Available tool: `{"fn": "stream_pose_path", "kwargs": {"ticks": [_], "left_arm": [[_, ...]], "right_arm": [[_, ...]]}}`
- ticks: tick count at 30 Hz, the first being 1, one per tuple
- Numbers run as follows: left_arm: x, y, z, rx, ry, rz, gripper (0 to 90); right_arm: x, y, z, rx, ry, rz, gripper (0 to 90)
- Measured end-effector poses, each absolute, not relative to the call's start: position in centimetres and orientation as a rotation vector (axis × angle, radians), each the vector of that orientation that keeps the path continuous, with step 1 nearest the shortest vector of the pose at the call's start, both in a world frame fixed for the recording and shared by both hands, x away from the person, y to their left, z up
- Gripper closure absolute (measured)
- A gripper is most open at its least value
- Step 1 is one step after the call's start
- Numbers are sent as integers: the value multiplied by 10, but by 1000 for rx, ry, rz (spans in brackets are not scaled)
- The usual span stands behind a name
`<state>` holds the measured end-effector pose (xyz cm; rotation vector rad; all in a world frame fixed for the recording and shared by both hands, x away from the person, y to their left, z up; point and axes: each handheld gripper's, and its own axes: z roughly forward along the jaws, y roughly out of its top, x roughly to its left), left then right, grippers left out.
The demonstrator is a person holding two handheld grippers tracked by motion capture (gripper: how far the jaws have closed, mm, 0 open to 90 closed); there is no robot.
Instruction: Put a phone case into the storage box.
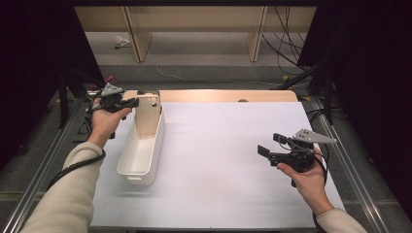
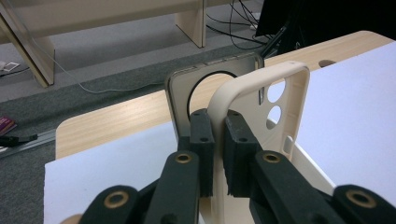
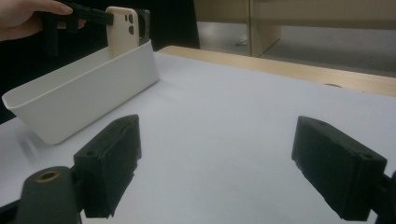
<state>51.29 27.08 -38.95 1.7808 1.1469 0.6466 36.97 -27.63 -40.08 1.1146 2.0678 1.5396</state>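
Beige phone case [image 2: 261, 107] pinched by its edge between the jaws of the left gripper [image 2: 218, 140], held upright over the far end of a white bin [image 1: 141, 153], a second grey case [image 2: 187, 88] just behind it, right gripper [image 3: 215, 163] jaws spread wide above the white table [image 1: 223, 160], nothing between them.

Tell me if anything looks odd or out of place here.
Nothing stands out. The left claw holds a beige phone case upright at the far end of the white bin; a second case stands behind it. The right claw is open.

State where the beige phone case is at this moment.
In the high view, the beige phone case stands upright at the far end of the white bin, table's left, pinched by the left gripper.
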Motion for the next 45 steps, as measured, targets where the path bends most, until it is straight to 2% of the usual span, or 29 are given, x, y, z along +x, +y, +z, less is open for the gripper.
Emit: {"fn": "stream_pose_path", "kwargs": {"ticks": [4,6,10,14,17,23,33,45], "left_arm": [[515,271,-389,1806,1146,670,827],[517,270,-391,1842,1136,721,787],[518,268,-393,1839,1157,781,560],[517,265,-391,1850,1162,799,381],[514,264,-387,1844,1165,839,320],[499,258,-377,1839,1146,803,212],[462,249,-375,1845,1105,733,115],[423,231,-379,1828,1034,649,93]], "right_arm": [[370,-277,-401,1116,2066,1540,166],[370,-277,-401,1114,2065,1543,166],[369,-277,-400,1119,2066,1545,166],[370,-277,-401,1120,2066,1545,165],[370,-276,-400,1118,2068,1544,165],[370,-277,-400,1119,2067,1544,165],[370,-276,-401,1121,2073,1541,164],[370,-276,-401,1121,2077,1541,164]]}}
